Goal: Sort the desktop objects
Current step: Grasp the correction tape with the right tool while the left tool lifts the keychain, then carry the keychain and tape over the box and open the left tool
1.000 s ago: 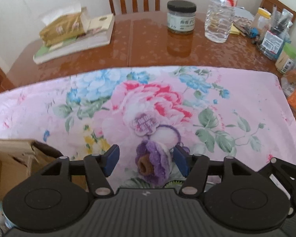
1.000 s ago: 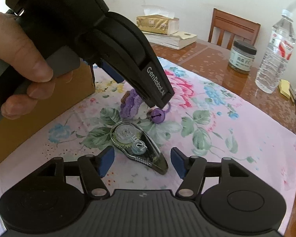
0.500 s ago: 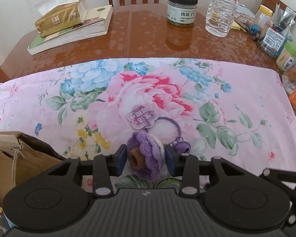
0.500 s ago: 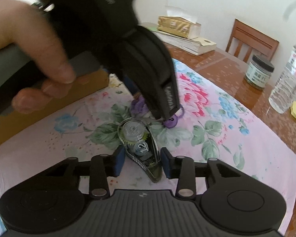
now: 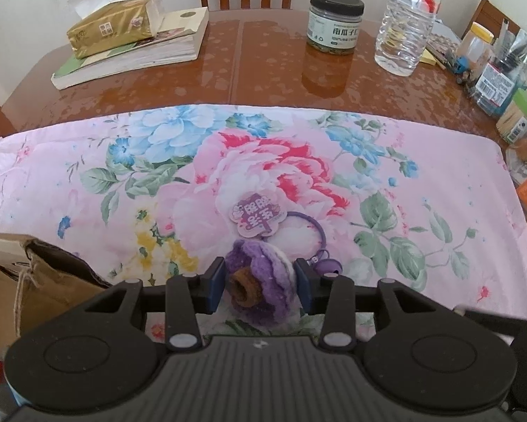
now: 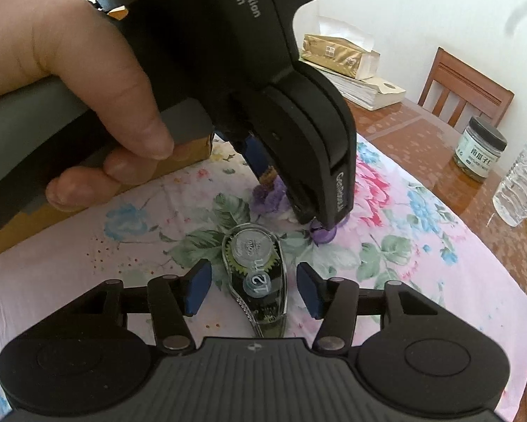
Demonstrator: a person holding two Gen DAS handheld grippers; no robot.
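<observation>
- Purple knitted flower (image 5: 259,286) pinched between the blue pads of the left gripper (image 5: 259,287), resting on the floral cloth (image 5: 87,161).
- Correction tape (image 6: 256,277) flat on the cloth between the right gripper (image 6: 253,288) pads, gaps either side; jaws opening, not touching it.
- Cardboard box (image 5: 24,274) left of the left jaws.

A glossy wooden table (image 5: 270,70) carries a matt floral cloth (image 5: 87,161) (cotton-like), a fuzzy knitted keychain (image 5: 263,281) and clear plastic correction tape (image 6: 256,274)
</observation>
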